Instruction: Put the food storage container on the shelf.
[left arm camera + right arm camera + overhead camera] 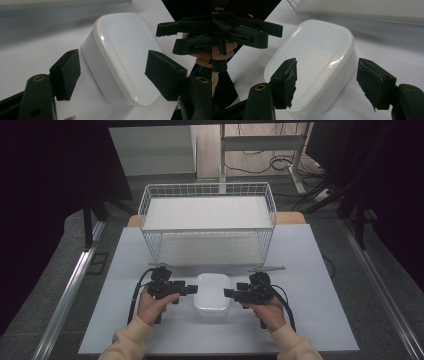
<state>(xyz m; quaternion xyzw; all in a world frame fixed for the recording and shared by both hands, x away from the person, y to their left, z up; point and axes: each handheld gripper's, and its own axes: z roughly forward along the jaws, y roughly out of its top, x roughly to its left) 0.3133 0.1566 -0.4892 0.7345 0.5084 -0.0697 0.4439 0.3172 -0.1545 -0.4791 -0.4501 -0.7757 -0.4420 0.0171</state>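
The big white wire basket (207, 222) at the far side of the table is seen with nothing in it but its flat white liner. Nearer, the lidded white plastic tub (212, 293), contents hidden, sits untouched between the left gripper (192, 289) and right gripper (229, 294). Both sets of jaws are spread wide and nothing's gripped, so pretty much everything looks left to do.

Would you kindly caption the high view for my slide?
Two open grippers, left and right, flank a white lidded plastic container before a white wire basket on a pale table.
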